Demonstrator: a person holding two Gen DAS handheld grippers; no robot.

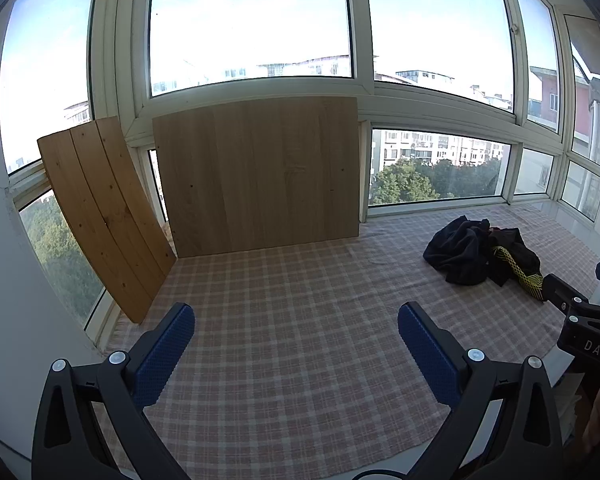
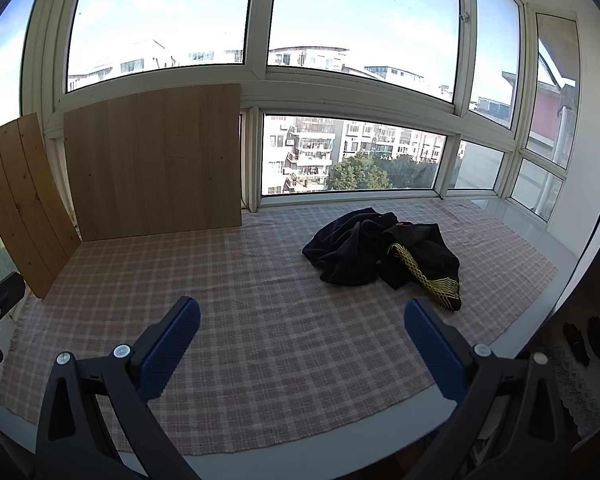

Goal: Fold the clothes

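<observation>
Right gripper (image 2: 300, 340) wide open, crumpled dark clothes (image 2: 384, 254) well beyond

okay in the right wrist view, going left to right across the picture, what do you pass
Slatted wooden board leaning at the window, then the larger wooden panel beside it, then the crumpled dark clothes on the checked cloth, then the white wall. The open right claw frames the bottom.

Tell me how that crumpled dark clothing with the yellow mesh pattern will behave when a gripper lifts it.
The dark clothing lies in soft, bunched folds on the checked cloth, so it will probably hang limp and unfurl rather than keep its shape. It looks like more than one layer tangled together, so one pinch may drag the rest along. It seems light and unlikely to break.
</observation>
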